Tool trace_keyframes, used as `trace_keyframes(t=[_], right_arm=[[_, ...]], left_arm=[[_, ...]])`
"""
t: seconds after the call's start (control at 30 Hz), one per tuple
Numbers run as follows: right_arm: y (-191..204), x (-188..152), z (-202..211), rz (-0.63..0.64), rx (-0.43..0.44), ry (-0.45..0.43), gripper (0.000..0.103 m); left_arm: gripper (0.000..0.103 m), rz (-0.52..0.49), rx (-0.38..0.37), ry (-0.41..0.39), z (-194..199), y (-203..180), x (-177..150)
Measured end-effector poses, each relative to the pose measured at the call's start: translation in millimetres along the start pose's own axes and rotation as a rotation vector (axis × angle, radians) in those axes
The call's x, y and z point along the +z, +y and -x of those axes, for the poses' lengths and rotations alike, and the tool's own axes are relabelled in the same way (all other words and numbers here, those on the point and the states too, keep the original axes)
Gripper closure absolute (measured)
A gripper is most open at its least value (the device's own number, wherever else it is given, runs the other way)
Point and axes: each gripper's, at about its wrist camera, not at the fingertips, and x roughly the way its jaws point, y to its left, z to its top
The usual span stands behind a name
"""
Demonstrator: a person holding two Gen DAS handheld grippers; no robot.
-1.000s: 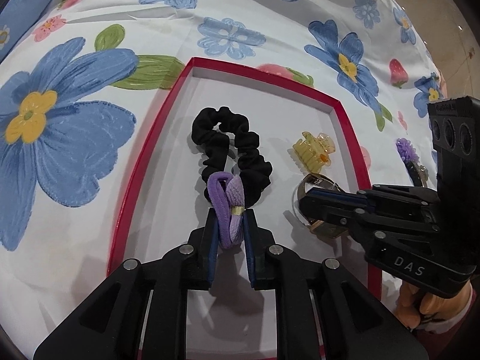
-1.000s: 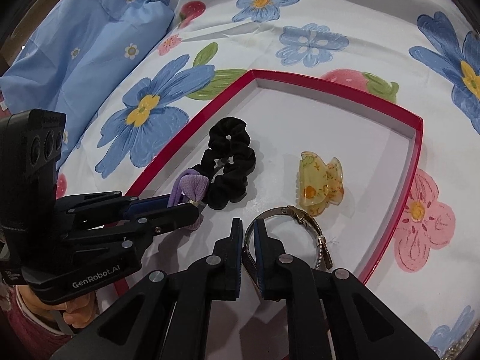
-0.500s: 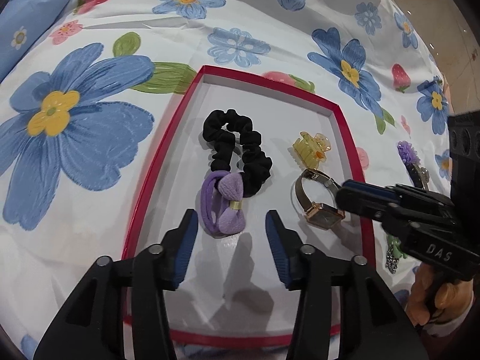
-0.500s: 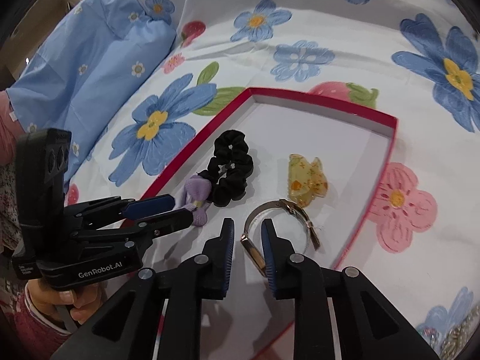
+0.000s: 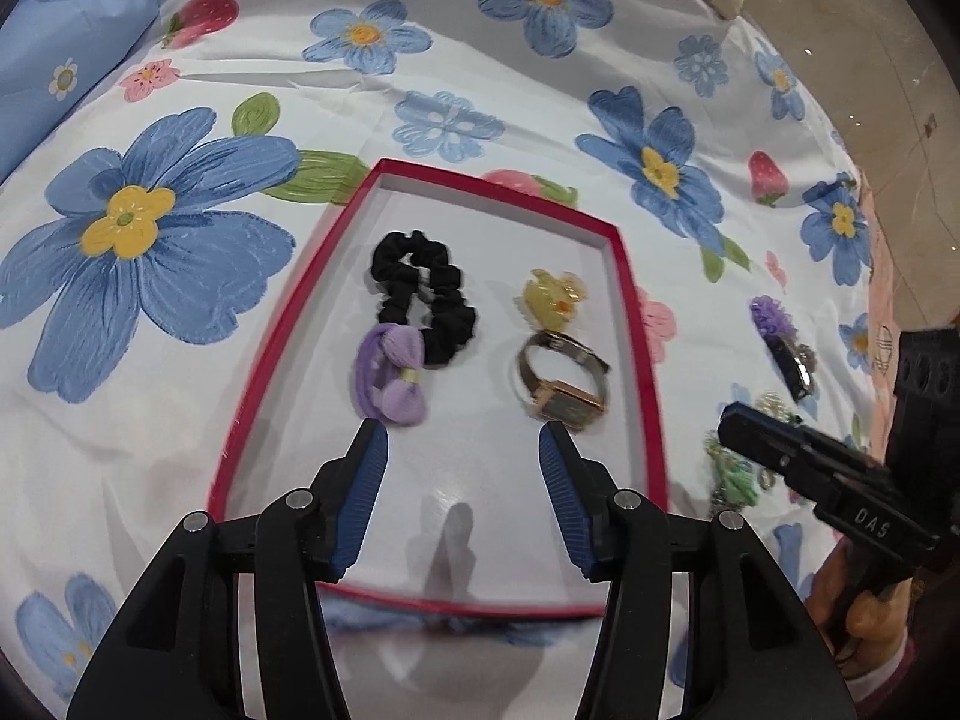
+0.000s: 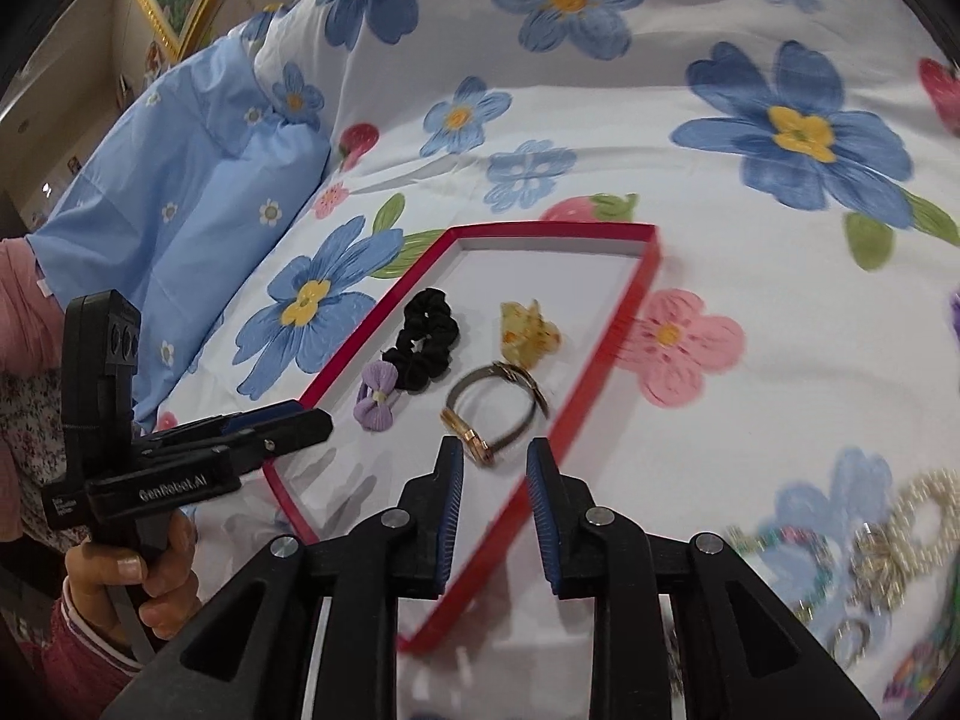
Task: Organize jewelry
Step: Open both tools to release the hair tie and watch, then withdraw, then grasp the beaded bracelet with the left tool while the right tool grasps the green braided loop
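Bedsheet (image 5: 252,90): floral | pillow (image 6: 180,192): blue | frame (image 6: 162,0): gilt

L gripper (image 5: 462,444) fingers just opening, empty, R gripper (image 6: 493,461) likewise

Your light is bright and even — soft shadows fall under the left gripper (image 5: 462,444) onto the red tray (image 5: 264,372). Fisheye bends and darkens the corners — the bead jewelry (image 6: 888,546) smears with motion blur.

Red tray (image 5: 635,324) on floral bedspread (image 5: 180,396), apparently.
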Motion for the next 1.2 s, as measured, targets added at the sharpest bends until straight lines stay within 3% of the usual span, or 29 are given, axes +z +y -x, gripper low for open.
trace_keyframes(t=[0.57,1.2], right_arm=[[-40.7,-60.3,76.9,-0.103,-0.083,-0.069,0.067],[-101.1,-102.9,131.0,-0.244,-0.196,-0.128,0.064]], left_arm=[[0.051,-0.095,-0.089,0.020,14.4,-64.2,-28.2],[0.048,-0.259,-0.130,0.093,-12.4,-142.9,-42.1]])
